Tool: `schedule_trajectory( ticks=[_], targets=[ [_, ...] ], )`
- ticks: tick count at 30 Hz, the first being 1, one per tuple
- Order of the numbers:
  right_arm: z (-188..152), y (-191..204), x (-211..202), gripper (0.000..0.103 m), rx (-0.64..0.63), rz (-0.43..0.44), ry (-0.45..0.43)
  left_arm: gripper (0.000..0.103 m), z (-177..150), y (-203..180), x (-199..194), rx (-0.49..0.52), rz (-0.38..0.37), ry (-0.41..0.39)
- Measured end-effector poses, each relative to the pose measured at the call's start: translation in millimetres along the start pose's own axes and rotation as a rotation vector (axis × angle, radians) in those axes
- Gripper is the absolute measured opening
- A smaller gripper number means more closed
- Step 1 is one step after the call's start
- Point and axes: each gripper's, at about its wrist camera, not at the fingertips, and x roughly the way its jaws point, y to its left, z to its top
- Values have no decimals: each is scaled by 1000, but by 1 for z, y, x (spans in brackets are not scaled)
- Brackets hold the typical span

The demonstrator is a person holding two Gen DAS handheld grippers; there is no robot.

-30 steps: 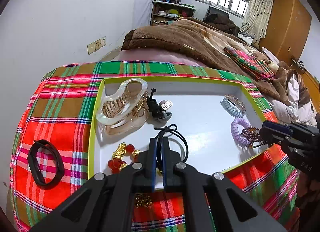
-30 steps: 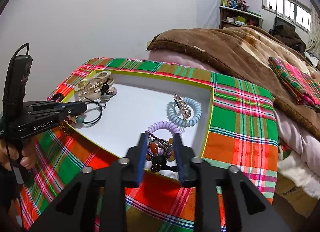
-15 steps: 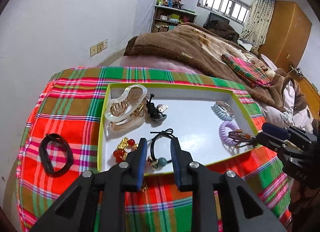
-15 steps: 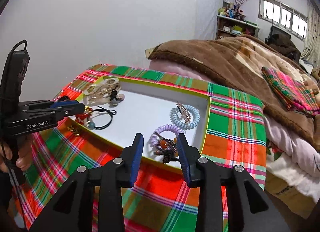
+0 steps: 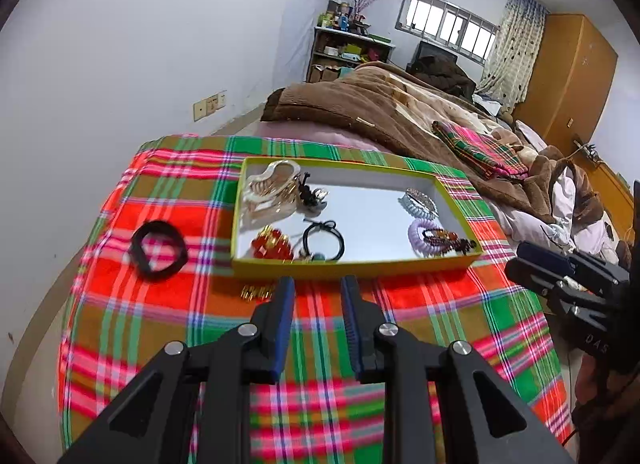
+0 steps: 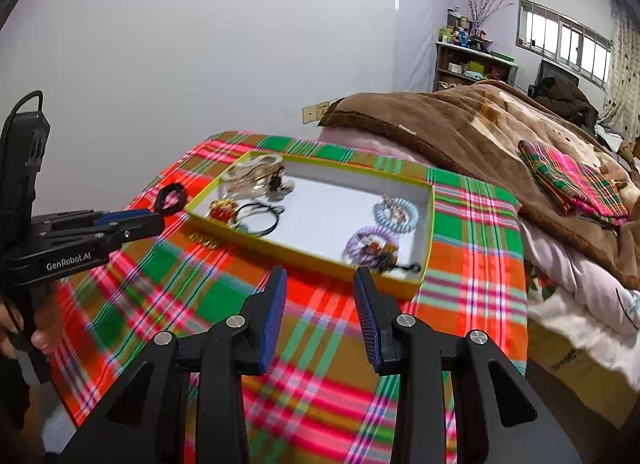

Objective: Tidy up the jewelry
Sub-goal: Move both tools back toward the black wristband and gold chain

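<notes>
Both the left gripper (image 5: 316,288) and right gripper (image 6: 320,280) hang tilted downward, jaws parted and empty.

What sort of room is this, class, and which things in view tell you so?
Most likely a lived-in bedroom: a bed under a brown blanket, a wooden wardrobe by the curtained window, and a cluttered shelf.

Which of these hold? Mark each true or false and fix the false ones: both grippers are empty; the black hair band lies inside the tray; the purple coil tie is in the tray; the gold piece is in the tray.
1. Both the left gripper and right gripper are empty. True.
2. The black hair band lies inside the tray. False: it lies on the plaid cloth, left of the tray.
3. The purple coil tie is in the tray. True.
4. The gold piece is in the tray. False: it lies on the cloth, outside the near wall.
</notes>
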Motion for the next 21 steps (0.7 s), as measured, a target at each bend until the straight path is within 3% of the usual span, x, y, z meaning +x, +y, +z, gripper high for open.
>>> schedule_trajectory(
  ticks=[14,21],
  targets=[
    [-34,40,-41,36,-14,26,-16,25,-50,2,-55,-34,33,-25],
    [-39,56,-40,36,-25,58,-10,25,-65,11,-75,-47,47,-46]
  ],
)
